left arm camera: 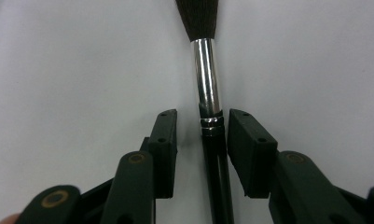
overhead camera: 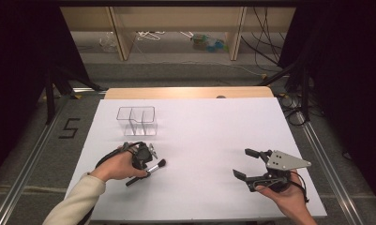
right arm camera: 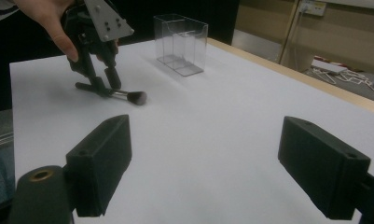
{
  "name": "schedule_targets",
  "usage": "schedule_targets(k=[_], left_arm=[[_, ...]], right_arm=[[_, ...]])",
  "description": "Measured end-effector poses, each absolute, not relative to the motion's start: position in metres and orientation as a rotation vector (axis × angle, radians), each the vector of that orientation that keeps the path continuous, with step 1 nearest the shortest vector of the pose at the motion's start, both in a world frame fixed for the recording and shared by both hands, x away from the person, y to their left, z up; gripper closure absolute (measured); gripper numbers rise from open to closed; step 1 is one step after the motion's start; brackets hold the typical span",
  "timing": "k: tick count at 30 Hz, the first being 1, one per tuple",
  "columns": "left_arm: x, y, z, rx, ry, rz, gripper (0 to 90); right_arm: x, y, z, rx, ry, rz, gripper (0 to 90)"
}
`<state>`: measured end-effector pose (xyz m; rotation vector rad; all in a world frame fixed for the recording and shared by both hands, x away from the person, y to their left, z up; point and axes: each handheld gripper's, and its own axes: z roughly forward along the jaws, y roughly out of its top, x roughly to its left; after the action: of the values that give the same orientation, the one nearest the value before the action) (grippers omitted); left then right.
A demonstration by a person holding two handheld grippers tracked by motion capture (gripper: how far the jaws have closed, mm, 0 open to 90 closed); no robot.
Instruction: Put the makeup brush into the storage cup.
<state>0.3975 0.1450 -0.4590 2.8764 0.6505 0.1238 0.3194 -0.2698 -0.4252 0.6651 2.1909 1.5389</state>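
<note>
Here, left gripper [left arm camera: 201, 135] apart astride brush [left arm camera: 207, 88]; right gripper [right arm camera: 203, 163] wide apart near table edge [overhead camera: 204, 218].

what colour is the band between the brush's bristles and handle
Shiny silver on the brush, clearest in the left gripper view.

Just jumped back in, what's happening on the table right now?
A person's left gripper is straddling a makeup brush that lies flat on the white table. Its jaws flank the black handle just below the silver ferrule, with small gaps visible, so it isn't clamped yet. The right gripper sits open and empty off to the side. A clear divided organizer stands beyond the brush.
</note>
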Motion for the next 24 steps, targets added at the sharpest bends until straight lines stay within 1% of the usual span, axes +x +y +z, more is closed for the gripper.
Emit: schedule_targets(k=[8,19,24], left_arm=[[0.3989,0.1456,-0.4588,2.879,0.652,0.113,64.1],[0.3999,0.1463,-0.4592,2.869,0.675,0.076,70.1],[0.4010,0.1432,-0.4583,2.892,0.685,0.058,73.4]], right_arm=[[0.3199,-0.2695,-0.4262,0.666,2.192,1.538,18.4],[0.3203,-0.2689,-0.4272,0.668,2.190,1.537,18.4],[0.3207,-0.2696,-0.4273,0.667,2.205,1.527,18.4]])
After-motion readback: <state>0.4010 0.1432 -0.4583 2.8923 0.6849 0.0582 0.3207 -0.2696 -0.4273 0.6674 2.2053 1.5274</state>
